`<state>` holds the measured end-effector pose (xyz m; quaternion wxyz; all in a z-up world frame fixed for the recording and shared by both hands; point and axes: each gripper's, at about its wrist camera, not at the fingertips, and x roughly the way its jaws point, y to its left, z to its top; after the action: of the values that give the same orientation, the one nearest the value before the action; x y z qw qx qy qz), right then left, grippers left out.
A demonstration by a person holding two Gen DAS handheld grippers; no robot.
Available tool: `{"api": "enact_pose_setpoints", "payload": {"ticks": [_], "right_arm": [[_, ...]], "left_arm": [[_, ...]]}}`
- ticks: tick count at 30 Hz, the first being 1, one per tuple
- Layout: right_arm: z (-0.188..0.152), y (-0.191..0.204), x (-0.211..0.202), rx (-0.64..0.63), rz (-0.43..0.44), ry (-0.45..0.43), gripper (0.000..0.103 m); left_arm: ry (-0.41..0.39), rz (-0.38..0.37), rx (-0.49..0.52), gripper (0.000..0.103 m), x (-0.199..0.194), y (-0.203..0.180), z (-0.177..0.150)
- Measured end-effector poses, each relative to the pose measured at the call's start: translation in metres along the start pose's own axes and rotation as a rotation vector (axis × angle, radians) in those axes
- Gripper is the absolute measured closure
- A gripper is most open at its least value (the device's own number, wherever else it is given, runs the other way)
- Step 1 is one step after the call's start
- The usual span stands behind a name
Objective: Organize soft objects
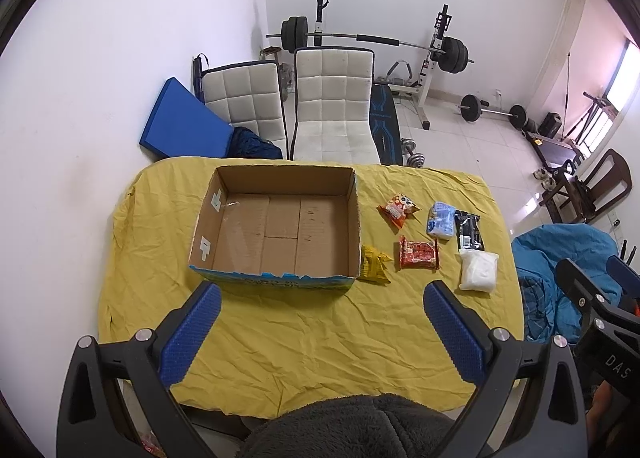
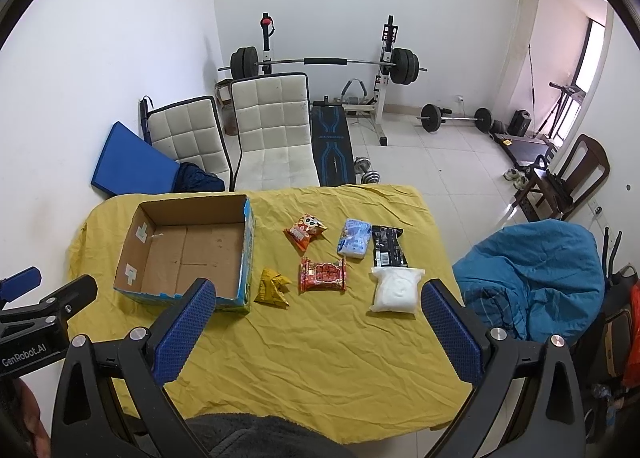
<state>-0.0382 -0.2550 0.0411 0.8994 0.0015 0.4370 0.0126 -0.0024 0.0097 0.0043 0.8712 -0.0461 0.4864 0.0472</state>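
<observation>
Both my left gripper (image 1: 322,300) and right gripper (image 2: 318,300) hang spread; cardboard box (image 1: 276,224) at twelve o'clock, six snack packets (image 2: 322,276) at two.

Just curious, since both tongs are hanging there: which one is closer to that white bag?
The right tongs. The white bag lies just ahead of their right finger. The left tongs hang in front of the cardboard box, with the bag off to their right.
</observation>
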Motion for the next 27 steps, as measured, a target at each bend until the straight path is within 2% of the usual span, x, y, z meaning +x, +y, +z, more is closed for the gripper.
{"api": "enact_pose_setpoints", "payload": {"ticks": [27], "right_arm": [[-0.0015,-0.0022,0.0031,0.003,-0.004,0.006,0.0]], "left_arm": [[0.002,0.002,0.006,0.0,0.0022,-0.0039,-0.0006]]}}
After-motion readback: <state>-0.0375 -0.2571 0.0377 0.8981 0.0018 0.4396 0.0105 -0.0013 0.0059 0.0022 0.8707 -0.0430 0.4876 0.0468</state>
